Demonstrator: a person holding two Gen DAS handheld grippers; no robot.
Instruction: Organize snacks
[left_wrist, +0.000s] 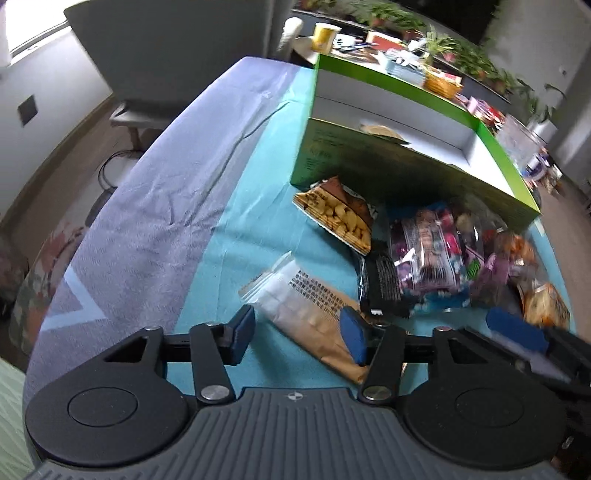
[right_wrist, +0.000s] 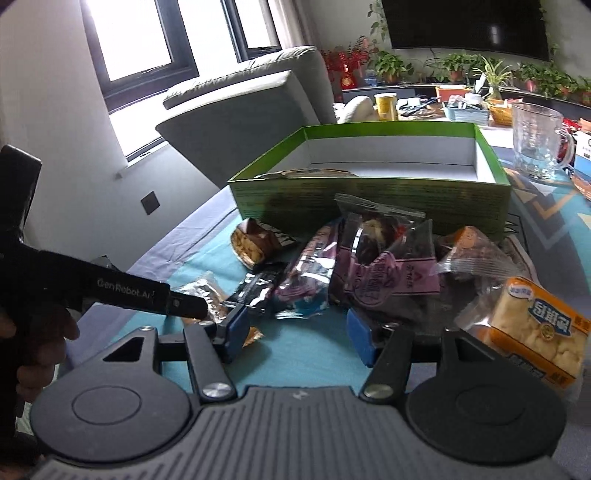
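The left gripper is partly open over a tan and white packet at lower centre of its view; the pads stand either side without pressing it. The right gripper is partly open and empty, low in its view, short of the snack pile. The green box sits behind the pile at mid-frame, with one item inside. Risk: the left pads may pinch only the slack wrapper, so the packet slips. The two grippers work close together and could collide, scattering the pile.
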